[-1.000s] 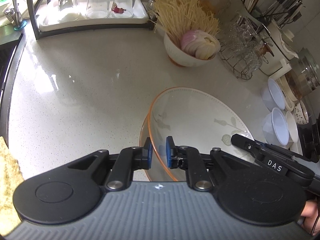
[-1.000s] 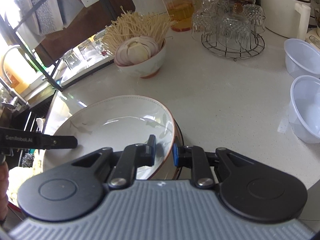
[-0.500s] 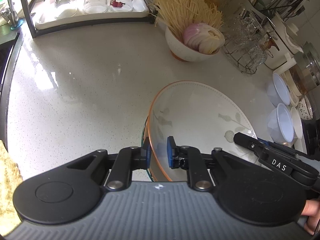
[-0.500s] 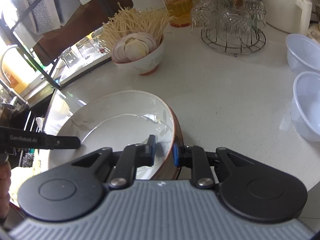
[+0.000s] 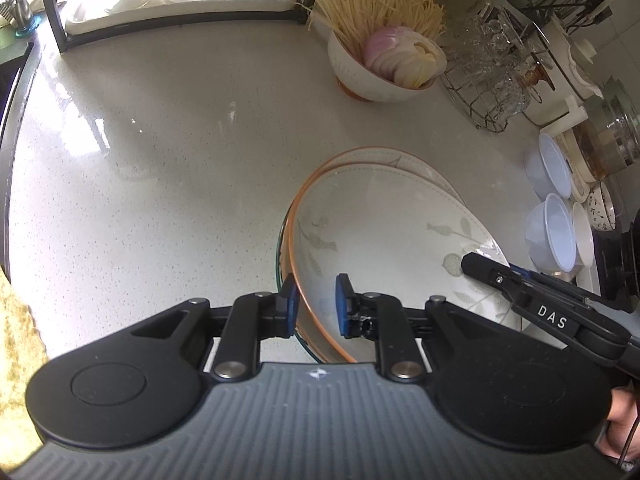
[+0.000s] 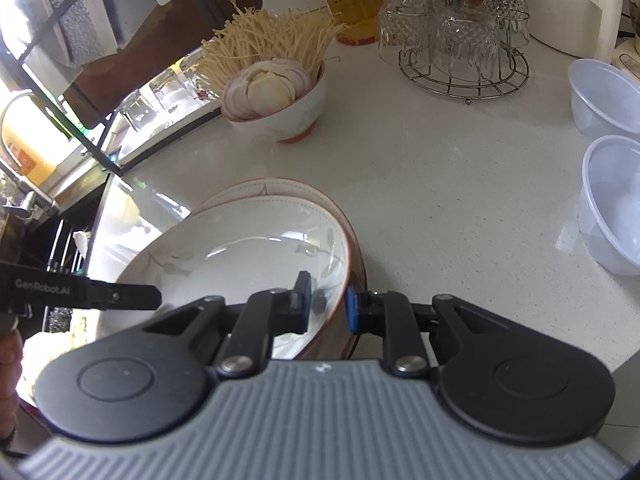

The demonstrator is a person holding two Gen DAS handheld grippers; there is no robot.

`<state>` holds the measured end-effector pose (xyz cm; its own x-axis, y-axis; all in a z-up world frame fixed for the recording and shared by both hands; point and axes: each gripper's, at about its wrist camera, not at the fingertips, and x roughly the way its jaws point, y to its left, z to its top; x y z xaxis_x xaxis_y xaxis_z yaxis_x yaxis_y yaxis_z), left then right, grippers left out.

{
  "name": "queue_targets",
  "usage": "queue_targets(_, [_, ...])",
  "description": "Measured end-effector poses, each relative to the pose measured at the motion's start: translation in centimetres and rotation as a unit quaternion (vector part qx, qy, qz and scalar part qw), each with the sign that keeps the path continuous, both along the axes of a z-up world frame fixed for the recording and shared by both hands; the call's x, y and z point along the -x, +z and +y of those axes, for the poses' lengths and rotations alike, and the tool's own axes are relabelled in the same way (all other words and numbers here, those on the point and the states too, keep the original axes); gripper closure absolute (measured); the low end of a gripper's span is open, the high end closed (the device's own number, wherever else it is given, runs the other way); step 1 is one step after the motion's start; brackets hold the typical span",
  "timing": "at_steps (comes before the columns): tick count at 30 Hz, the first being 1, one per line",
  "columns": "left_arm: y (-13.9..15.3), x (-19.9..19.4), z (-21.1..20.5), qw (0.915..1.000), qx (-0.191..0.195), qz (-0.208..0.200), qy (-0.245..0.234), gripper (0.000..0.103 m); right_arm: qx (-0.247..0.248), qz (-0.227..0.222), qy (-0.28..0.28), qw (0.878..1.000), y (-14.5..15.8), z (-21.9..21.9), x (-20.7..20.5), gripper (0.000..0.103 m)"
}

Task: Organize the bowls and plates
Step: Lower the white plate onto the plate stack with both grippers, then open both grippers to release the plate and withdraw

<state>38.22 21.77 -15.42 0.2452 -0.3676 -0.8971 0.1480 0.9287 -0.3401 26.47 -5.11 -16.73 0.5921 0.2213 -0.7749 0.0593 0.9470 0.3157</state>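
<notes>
**Plate sits on plate, both my grippers loose at the rim**

Plates first, but let me set the scene: the counter [image 5: 160, 160], pale and speckled, carries everything. Near its front edge is the top plate [image 5: 392, 232], white with leaf prints and an orange rim, lying on a matching lower plate [image 5: 384, 156] that peeks out on the far side, so the stack is a touch offset. The right wrist view shows the same pairing.

Behind them, well apart, a wire rack [image 5: 492, 72] holds upturned cut glasses. Just beside it is a bowl [image 5: 376, 76] stuffed with pale strands and sliced onion. Off to the right, two clear tubs [image 5: 552, 236] sit near each other.

Now my tools. My left gripper [image 5: 316, 306] straddles the top plate's near rim, jaws apart: the outer pad is right against the rim, the inner pad hangs clear above the plate's well. My right gripper [image 6: 328, 304] does the same on the opposite side, jaws parted, the rim running between the pads close to the outer one, with daylight on the inner side. One of its fingers [image 5: 492, 274] reaches in over the plate's leaf print.
</notes>
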Motion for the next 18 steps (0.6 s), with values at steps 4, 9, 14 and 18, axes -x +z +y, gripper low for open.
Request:
queue_targets(4, [-0.1, 0.3, 0.0, 0.9997, -0.023, 0.006, -0.005, 0.078, 0.009, 0.005, -0.002, 1.0, 0.4, 0.2, 0.1, 0.081])
queue_targets(9, [0.4, 0.5, 0.4, 0.9999, -0.006, -0.003, -0.011, 0.078, 0.033, 0.003, -0.026, 0.999, 0.7, -0.1, 0.3, 0.079])
queue_targets(14, [2.1, 0.5, 0.1, 0.9987, -0.01, -0.041, -0.027, 0.077, 0.036, -0.022, -0.037, 0.998, 1.7, -0.1, 0.9, 0.08])
queue_targets(18, [4.7, 0.5, -0.6, 0.9948, -0.008, -0.089, -0.049, 0.077, 0.052, -0.052, -0.056, 0.996, 3.9, -0.1, 1.4, 0.08])
